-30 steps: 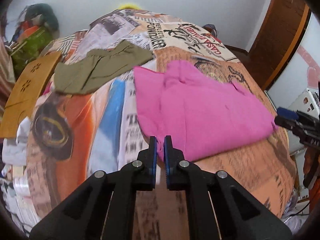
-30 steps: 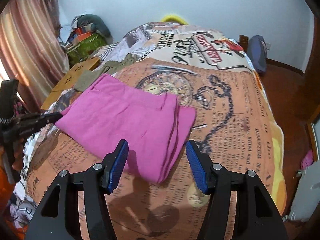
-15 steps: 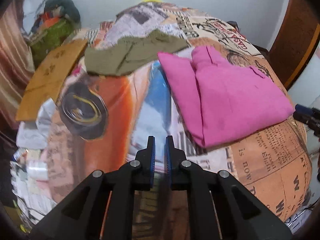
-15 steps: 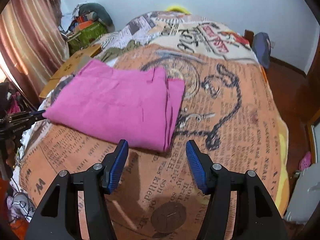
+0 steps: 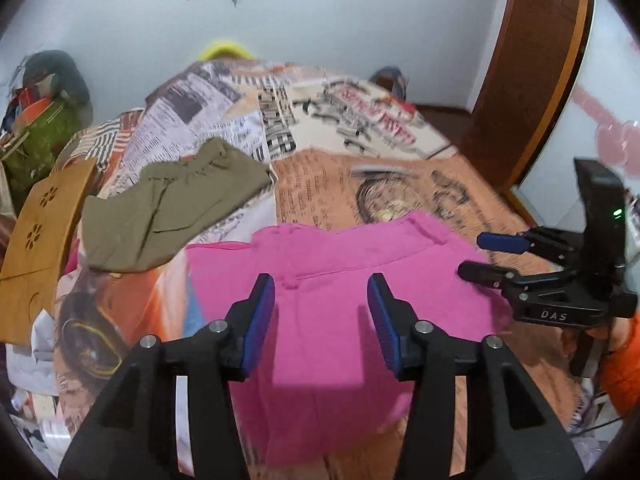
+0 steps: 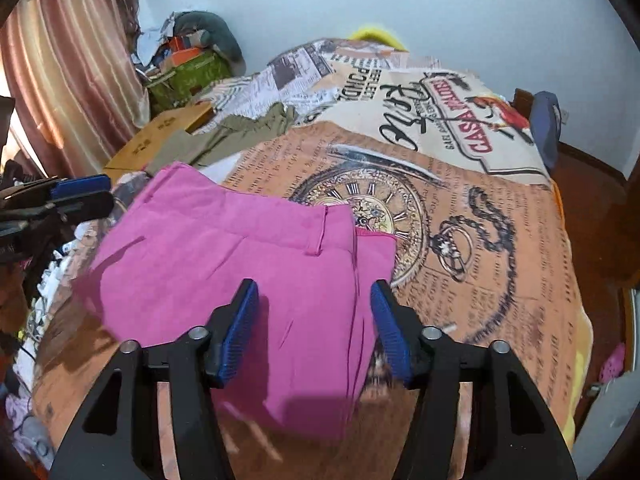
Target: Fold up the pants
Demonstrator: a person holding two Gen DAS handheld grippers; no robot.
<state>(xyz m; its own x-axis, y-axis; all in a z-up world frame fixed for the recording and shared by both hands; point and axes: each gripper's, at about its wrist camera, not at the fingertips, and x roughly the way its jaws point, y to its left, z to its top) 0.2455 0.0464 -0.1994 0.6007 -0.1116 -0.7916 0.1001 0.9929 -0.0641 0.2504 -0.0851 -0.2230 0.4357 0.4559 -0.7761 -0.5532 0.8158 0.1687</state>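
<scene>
Folded pink pants (image 5: 340, 280) lie flat on the printed bedspread (image 5: 352, 184); they also show in the right wrist view (image 6: 248, 264). My left gripper (image 5: 322, 320) is open and empty, hovering over the near part of the pants. My right gripper (image 6: 314, 332) is open and empty, over the pants' right edge; it also shows in the left wrist view (image 5: 486, 256) at the pants' right side. The left gripper shows in the right wrist view (image 6: 78, 196) at the pants' left edge.
Folded olive pants (image 5: 168, 208) lie at the far left of the bed. A wooden board (image 5: 40, 236) stands at the left edge. A pile of bags (image 6: 188, 68) sits by the curtain (image 6: 68, 60). A wooden door (image 5: 532, 72) is right.
My left gripper has opened and swung right over the pink pants. My right gripper has moved forward over the pants' right edge, still open.
</scene>
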